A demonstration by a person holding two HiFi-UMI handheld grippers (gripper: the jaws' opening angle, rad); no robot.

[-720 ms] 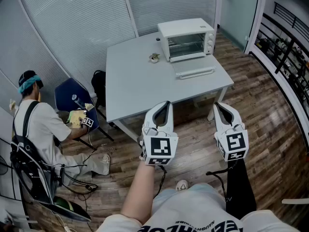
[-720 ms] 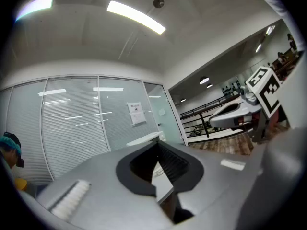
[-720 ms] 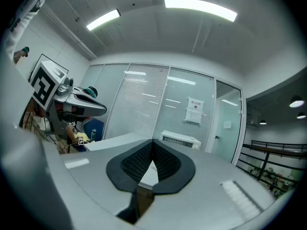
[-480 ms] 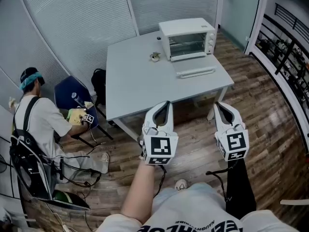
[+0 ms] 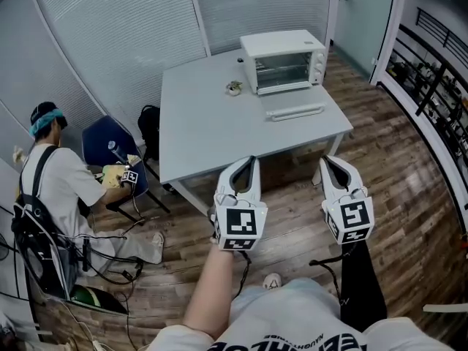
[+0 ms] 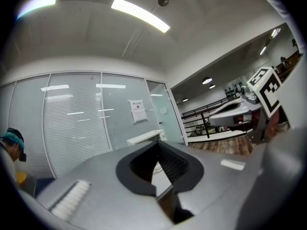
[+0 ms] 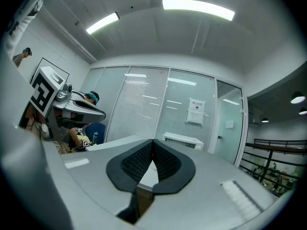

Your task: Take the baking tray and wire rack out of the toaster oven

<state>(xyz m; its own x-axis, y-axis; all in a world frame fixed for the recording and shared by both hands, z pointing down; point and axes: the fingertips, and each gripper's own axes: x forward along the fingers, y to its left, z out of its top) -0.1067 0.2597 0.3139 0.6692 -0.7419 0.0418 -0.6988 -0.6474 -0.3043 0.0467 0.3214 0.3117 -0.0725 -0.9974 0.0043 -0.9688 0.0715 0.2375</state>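
Hardly anything has moved since the earlier frames. Both tools sit a touch lower in the head view, and the seated person [image 5: 55, 189] at the left edge has shifted a little. For the task this means no progress yet; the approach has not begun.

The toaster oven [image 5: 284, 61] stands at the far end of the tabletop [image 5: 212, 123], in the upper middle of the frame. What looks like its door [image 5: 295, 112] lies folded down in front of it. The baking tray and wire rack are presumably inside, but the opening is too small here to make them out.

The left hand-held gripper [image 5: 249, 164] and the right hand-held gripper [image 5: 329, 163] hover side by side in the lower middle of the frame, over the wooden floor [image 5: 409, 196]. They are short of the tabletop's near edge and well apart from the oven. Each gripper's own view shows its jaws brought together at the tips, with nothing between them and nothing touched. Both point level toward the tabletop.
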